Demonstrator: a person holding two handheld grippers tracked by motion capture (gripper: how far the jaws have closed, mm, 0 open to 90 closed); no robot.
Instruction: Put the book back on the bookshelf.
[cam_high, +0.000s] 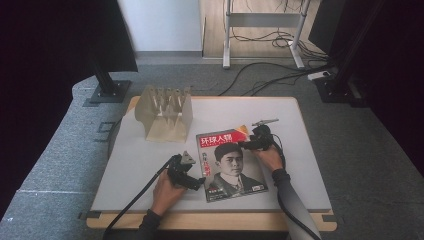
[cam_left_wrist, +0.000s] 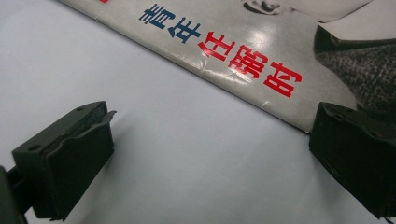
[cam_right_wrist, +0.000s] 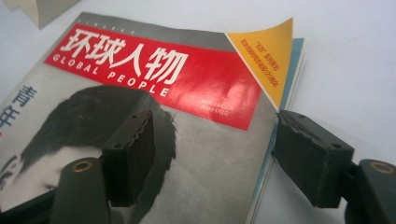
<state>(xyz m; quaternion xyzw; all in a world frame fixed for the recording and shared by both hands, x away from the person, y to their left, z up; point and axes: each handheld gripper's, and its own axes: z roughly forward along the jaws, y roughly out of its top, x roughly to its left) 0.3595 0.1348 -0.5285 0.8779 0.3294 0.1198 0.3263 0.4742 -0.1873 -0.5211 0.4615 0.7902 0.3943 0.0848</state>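
We start with the white table (cam_high: 300, 150), which spreads wide across the high view with its wooden edge running along the near side. On its far left stands a beige slotted rack (cam_high: 165, 112), well apart from the action.

Next, the magazine (cam_high: 231, 165) lies flat and face up at the middle of the table, a little to the near side, its red title band at the far end and a portrait below it. In the right gripper view we catch the yellow top corner of its cover (cam_right_wrist: 268, 56) curling up off the pages.

Now the hands. The right gripper (cam_high: 254, 142) sits at the magazine's far right edge; up close, we see it (cam_right_wrist: 212, 154) straddling that edge, one jaw over the cover, the other outside on the table, the jaws apart and not pressing the paper.

The left gripper (cam_high: 192, 181) rests at the magazine's near left edge. In its own view, we find it (cam_left_wrist: 210, 154) with jaws spread wide over bare table, one jaw right at the printed edge (cam_left_wrist: 243, 65), nothing gripped.
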